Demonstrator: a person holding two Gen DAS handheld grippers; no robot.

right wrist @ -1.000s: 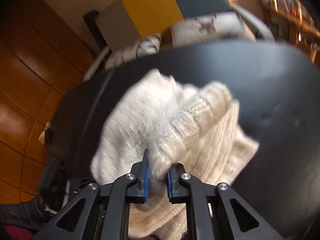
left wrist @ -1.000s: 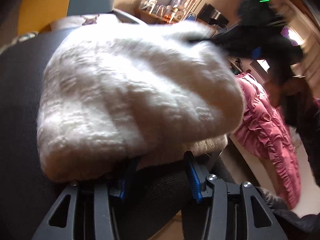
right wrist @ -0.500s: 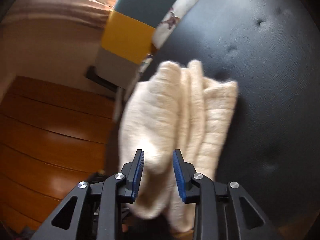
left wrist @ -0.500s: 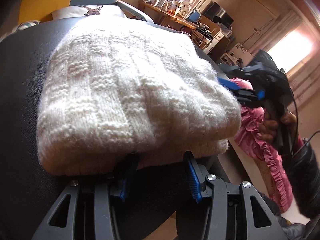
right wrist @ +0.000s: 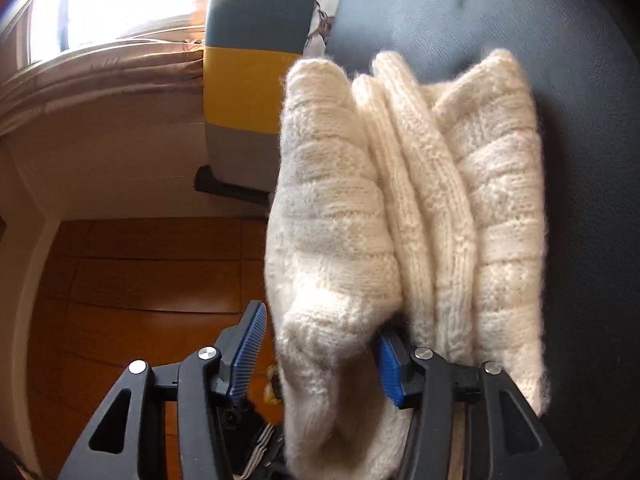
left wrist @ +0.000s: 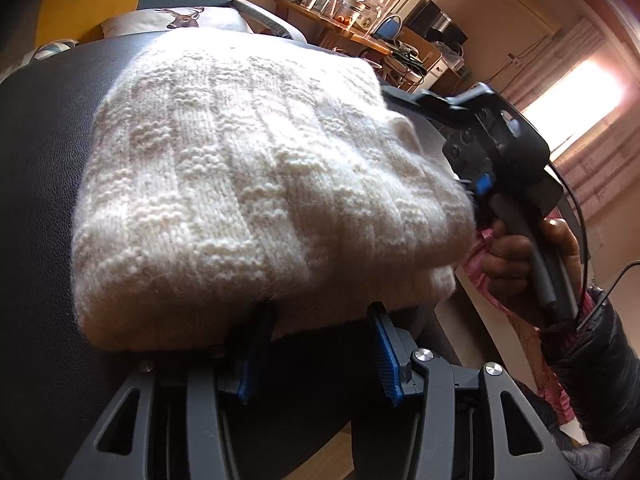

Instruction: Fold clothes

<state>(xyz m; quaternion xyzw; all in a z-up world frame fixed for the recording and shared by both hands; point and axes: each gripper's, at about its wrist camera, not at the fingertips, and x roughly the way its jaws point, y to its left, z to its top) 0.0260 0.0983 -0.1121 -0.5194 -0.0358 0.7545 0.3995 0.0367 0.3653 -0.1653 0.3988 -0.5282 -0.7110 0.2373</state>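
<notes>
Both tools stood with jaws apart: the left gripper [left wrist: 316,344] at the near edge of the folded cream knitted sweater [left wrist: 256,184], resting on the black leather seat [left wrist: 44,168]; the right gripper [right wrist: 320,352] straddled its top layer. Squaring the layers evenly seemed best before pressing flat.

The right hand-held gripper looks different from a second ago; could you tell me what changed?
The right hand-held gripper let go of the white knitted sweater: a second ago its jaws were shut on a fold, now they stand open around it. The left hand-held gripper stayed open at the sweater's edge on the black seat.
</notes>
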